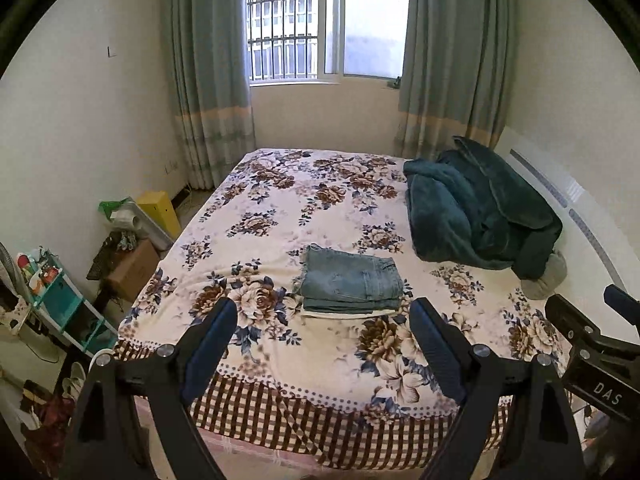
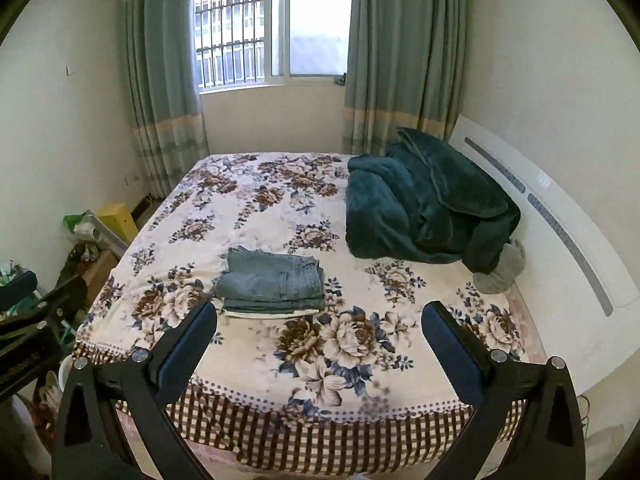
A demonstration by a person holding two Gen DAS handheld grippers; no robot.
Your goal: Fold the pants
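Observation:
A pair of blue denim pants [image 1: 352, 280] lies folded into a compact stack on the floral bedspread [image 1: 280, 216], near the front of the bed. It also shows in the right wrist view [image 2: 274, 282]. My left gripper [image 1: 324, 320] is open and empty, held back above the bed's front edge, just short of the stack. My right gripper [image 2: 320, 324] is open and empty, held to the right of the stack. The right gripper's body shows at the right edge of the left wrist view [image 1: 592, 344].
A dark teal blanket [image 1: 480, 208] and a grey pillow [image 1: 546, 276] are heaped at the right by the white headboard [image 1: 576, 200]. Boxes, a yellow case [image 1: 160, 210] and a teal shelf [image 1: 60, 300] crowd the floor at the left. Window and curtains stand behind.

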